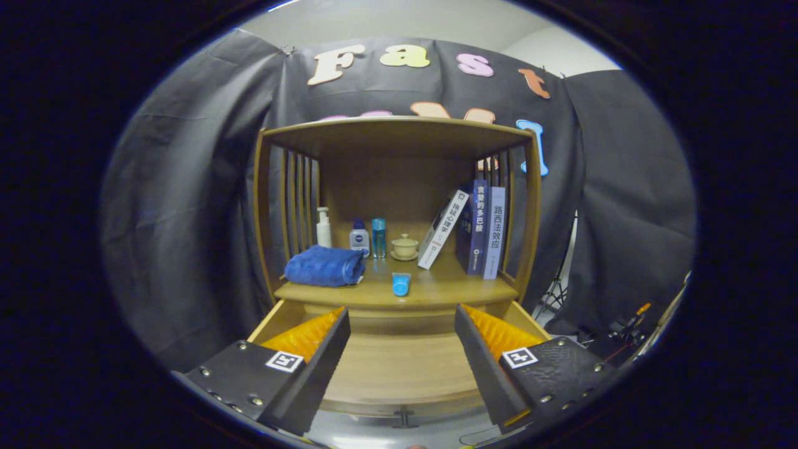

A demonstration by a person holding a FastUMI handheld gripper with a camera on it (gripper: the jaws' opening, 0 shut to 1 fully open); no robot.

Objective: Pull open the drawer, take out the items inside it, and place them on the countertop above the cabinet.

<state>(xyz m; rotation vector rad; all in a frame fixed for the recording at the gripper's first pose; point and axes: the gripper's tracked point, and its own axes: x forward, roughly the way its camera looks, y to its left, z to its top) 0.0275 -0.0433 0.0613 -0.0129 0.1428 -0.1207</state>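
Drawer pulled open, one small item on the countertop.

The wooden drawer (399,368) stands pulled out from the cabinet (399,187), its pale wood floor bare where it shows between the gripper (402,324) fingers, which are spread wide with nothing between them. On the countertop (436,290) just beyond the fingers lies a small blue bottle (401,284), near the front edge and apart from the things farther back.

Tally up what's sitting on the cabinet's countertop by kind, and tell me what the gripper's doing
Bottles: 3 (pump bottle, white bottle, blue bottle)
Books: 3 (leaning book, dark book, pale book)
Towel: 1
Lidded cup: 1
Small blue item: 1
Total: 9
Gripper: open over the open drawer.
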